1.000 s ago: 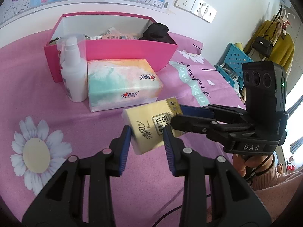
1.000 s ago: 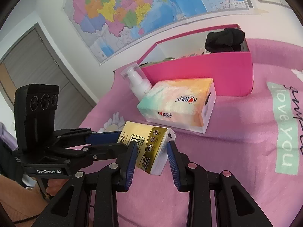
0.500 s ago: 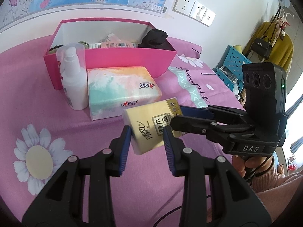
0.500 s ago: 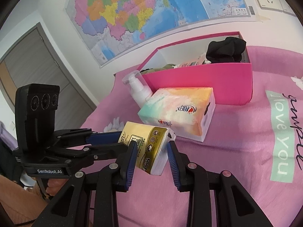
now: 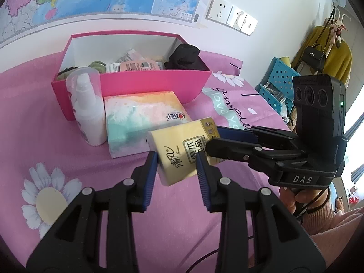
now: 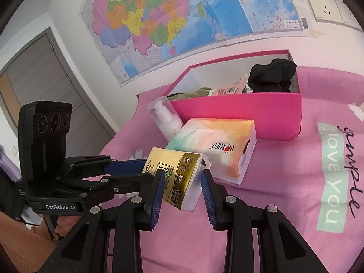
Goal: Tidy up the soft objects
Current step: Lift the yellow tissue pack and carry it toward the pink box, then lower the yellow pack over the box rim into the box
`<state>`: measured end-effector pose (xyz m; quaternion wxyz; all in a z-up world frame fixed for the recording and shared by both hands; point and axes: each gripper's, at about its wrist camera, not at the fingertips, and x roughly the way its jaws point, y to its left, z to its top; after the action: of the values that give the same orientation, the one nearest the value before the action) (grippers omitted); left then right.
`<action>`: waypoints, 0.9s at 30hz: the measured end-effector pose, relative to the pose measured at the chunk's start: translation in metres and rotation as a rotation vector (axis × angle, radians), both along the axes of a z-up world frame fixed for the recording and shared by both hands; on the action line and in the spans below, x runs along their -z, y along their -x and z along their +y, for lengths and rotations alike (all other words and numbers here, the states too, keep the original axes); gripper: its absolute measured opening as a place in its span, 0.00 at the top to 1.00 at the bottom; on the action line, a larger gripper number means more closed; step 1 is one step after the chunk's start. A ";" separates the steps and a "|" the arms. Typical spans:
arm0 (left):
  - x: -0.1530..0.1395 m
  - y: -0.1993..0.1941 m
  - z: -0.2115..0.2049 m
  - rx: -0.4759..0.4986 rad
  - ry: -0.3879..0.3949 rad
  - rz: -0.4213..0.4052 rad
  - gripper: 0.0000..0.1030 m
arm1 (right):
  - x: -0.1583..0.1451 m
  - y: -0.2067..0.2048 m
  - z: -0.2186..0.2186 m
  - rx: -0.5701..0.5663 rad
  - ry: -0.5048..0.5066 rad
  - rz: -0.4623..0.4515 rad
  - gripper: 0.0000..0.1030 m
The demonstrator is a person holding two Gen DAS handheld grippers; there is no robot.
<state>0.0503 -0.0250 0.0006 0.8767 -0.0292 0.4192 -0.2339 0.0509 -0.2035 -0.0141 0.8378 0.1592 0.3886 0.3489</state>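
The yellow tissue pack [image 5: 182, 152] is held up above the pink bed cover [image 5: 27, 118], in front of the pink box [image 5: 145, 84] and just before the pastel tissue pack [image 5: 141, 116]. Both grippers pinch it at the same time. The left hand-held gripper [image 5: 176, 162] has its blue pads pressed on the near end of the yellow tissue pack. The right hand-held gripper [image 6: 182, 182] pinches the other end, the end with the gold print, and the soft pack is squeezed a little between its pads. In the left view the right hand-held gripper comes in from the right side, with a hand [image 5: 293, 200] and a pink sleeve [image 5: 329, 225] under it.

The pastel tissue pack lies on the bed cover, touching or almost touching the front wall of the pink box. A white pump bottle [image 5: 87, 111] with a clear cap stands at the left front corner of the box, just beside the pastel tissue pack. Inside the box there is a black cloth [image 5: 185, 56] at the right end, some small packets [image 5: 134, 64] in the middle and something green [image 5: 97, 66] at the left end. Behind the box a map [image 6: 182, 16] hangs on the wall, and white sockets [image 5: 232, 16] are right of it.
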 end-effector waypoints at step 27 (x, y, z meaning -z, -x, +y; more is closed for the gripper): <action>-0.016 -0.018 -0.002 -0.015 -0.003 -0.037 0.65 | -0.018 -0.011 -0.006 0.012 0.000 -0.057 0.67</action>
<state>0.0682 -0.0274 0.0167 0.8862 -0.0270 0.4030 -0.2271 0.0615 -0.2091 0.0039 0.8506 0.1516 0.3637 0.3482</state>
